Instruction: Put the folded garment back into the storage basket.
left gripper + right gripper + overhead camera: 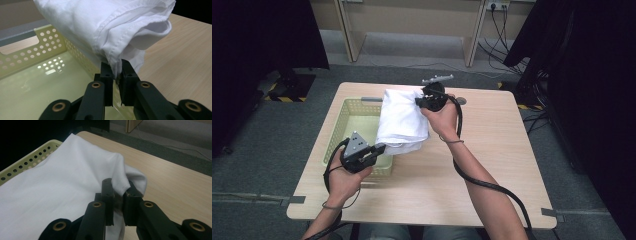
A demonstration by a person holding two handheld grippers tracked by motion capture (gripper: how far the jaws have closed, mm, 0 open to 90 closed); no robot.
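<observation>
Hanging between the two grippers, the folded white cloth (403,121) sits over the right rim of a pale green perforated basket (343,126) whose glossy floor looks bare. The left gripper (115,71) clamps a stitched hem; the right gripper (119,190) pinches a soft corner above the wooden table (492,150).

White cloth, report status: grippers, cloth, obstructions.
Left gripper and right gripper both shut on the folded white cloth. Cloth held up, partly over the yellow basket. Nothing in the way.
</observation>
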